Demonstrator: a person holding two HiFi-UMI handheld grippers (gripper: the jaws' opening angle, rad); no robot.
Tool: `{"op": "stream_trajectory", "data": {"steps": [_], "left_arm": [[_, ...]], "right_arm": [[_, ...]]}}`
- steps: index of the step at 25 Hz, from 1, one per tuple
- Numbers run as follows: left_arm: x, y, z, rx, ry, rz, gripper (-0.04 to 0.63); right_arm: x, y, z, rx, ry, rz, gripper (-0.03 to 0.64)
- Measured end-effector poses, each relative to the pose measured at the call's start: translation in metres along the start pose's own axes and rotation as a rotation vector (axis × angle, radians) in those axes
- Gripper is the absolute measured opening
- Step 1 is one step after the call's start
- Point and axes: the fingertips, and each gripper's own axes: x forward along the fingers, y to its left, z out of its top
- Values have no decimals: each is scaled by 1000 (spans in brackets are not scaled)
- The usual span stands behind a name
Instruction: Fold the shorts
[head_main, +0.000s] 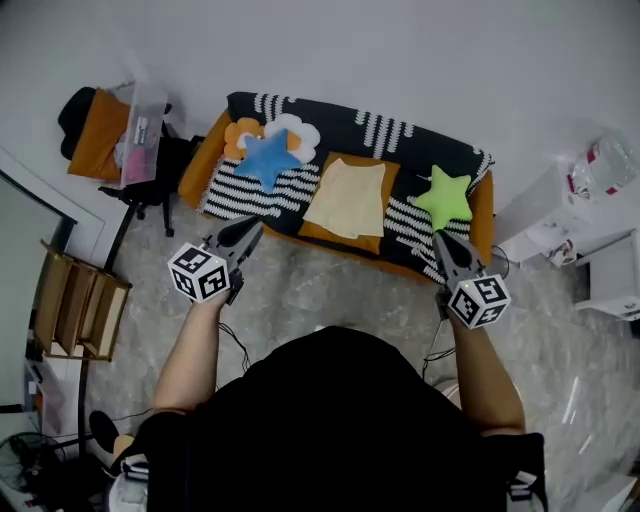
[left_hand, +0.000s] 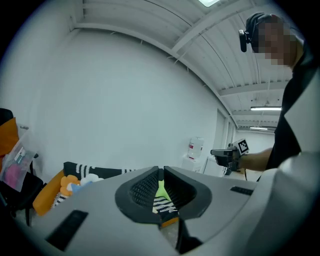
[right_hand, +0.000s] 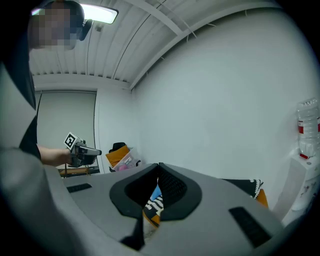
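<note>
The cream shorts (head_main: 347, 196) lie flat as a neat rectangle in the middle of a sofa (head_main: 400, 135) covered by a black-and-white striped blanket. Both grippers hover in front of the sofa, short of its front edge and apart from the shorts. My left gripper (head_main: 254, 226) is shut and empty, to the shorts' lower left. My right gripper (head_main: 440, 238) is shut and empty too, to their lower right, just below a green star pillow (head_main: 444, 198). In the left gripper view the jaws (left_hand: 160, 172) meet, with nothing between them; the right gripper view shows the same (right_hand: 158, 167).
A blue star pillow (head_main: 268, 158) and a flower pillow (head_main: 295, 130) sit on the sofa's left end. A chair with an orange cloth (head_main: 100, 135) stands at the left, a wooden rack (head_main: 75, 300) below it. White cabinets with a water bottle (head_main: 590, 200) stand at the right. Cables (head_main: 235, 345) lie on the floor.
</note>
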Motion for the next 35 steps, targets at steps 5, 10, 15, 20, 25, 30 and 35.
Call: {"op": "stream_trajectory", "data": {"steps": [5, 10, 15, 20, 25, 30, 35], "left_arm": [[33, -9, 5, 5, 11, 6, 78], [67, -19, 7, 15, 26, 22, 135], [92, -29, 5, 13, 44, 27, 194], [98, -36, 2, 17, 68, 40, 230], [90, -25, 5, 1, 56, 70, 239], [85, -3, 3, -16, 41, 92, 245], [91, 29, -6, -32, 53, 71, 258]], "right_arm": [[12, -30, 1, -6, 1, 31, 26], [29, -57, 0, -51, 21, 93, 99], [42, -75, 1, -91, 28, 148, 151], [51, -82, 5, -114, 40, 189, 178], [68, -81, 6, -138, 61, 218, 184], [89, -74, 7, -158, 68, 232, 189], [114, -76, 12, -156, 67, 189, 192]]}}
